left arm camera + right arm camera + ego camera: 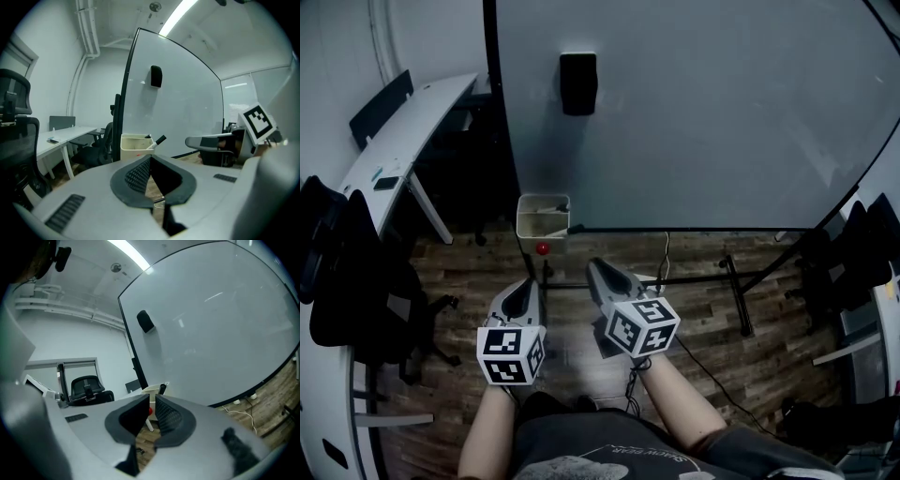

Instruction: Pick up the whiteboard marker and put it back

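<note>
head view has your left claw and right claw side by side low over the wooden floor, both nosed toward the cream box hung at the bottom left corner of the whiteboard. each claw is pressed together with nothing between its pads, as both gripper views show. the whiteboard marker stands tilted in that box, its black cap poking above the rim in the left gripper view; the right gripper view shows the same cap just above its closed tips. neither claw is near it yet. expect the marker to be light, stiff and smooth, a round plastic barrel that can roll or swivel between flat pads. you'd do well to spread one claw first and pinch across the barrel just below the cap, where it clears the rim, not on the cap itself, which might pull off. lift along its lean so it doesn't catch the box wall.
</note>
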A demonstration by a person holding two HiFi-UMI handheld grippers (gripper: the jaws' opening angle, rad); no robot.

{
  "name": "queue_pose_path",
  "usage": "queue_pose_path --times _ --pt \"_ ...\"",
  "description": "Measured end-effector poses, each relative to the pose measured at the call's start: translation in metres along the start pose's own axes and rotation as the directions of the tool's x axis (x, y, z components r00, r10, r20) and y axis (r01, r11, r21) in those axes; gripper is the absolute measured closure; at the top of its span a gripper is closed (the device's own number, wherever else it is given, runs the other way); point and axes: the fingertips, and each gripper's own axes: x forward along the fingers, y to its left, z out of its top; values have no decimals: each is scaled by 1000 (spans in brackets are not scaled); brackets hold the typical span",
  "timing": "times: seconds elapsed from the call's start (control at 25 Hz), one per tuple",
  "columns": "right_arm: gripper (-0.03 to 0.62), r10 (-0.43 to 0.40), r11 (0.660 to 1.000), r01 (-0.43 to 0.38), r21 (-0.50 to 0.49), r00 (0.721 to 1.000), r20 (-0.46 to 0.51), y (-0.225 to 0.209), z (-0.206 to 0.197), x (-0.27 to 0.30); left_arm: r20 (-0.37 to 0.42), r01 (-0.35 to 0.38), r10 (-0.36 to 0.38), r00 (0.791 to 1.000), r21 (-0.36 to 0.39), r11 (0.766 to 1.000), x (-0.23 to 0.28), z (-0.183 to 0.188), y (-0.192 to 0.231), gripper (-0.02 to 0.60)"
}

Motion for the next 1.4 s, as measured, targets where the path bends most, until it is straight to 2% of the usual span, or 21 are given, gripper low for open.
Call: queue_pose_path --times 0.28,0.4,0.6,0.88,1.08,1.4 --pt "562 -26 999 27 19 999 -19 -10 0 23 0 13 -13 1000 8 1000 20 7 14 568" --pt "508 -31 999 32 43 999 -22 -15 1 35 -6 29 -29 1000 11 1000 31 8 19 568" --pt "479 -36 997 38 74 999 -25 -20 1 60 -6 52 -52 999 8 999 50 14 32 568" --pt "474 -57 994 59 87 998 -28 -25 2 91 -19 80 -80 997 8 997 73 18 52 568" --pt "476 -73 995 74 61 997 -32 -28 2 99 -22 97 -97 995 7 995 85 21 58 568" --pt "511 -38 998 38 45 999 2 -20 9 99 -24 106 -106 994 3 994 87 18 57 568"
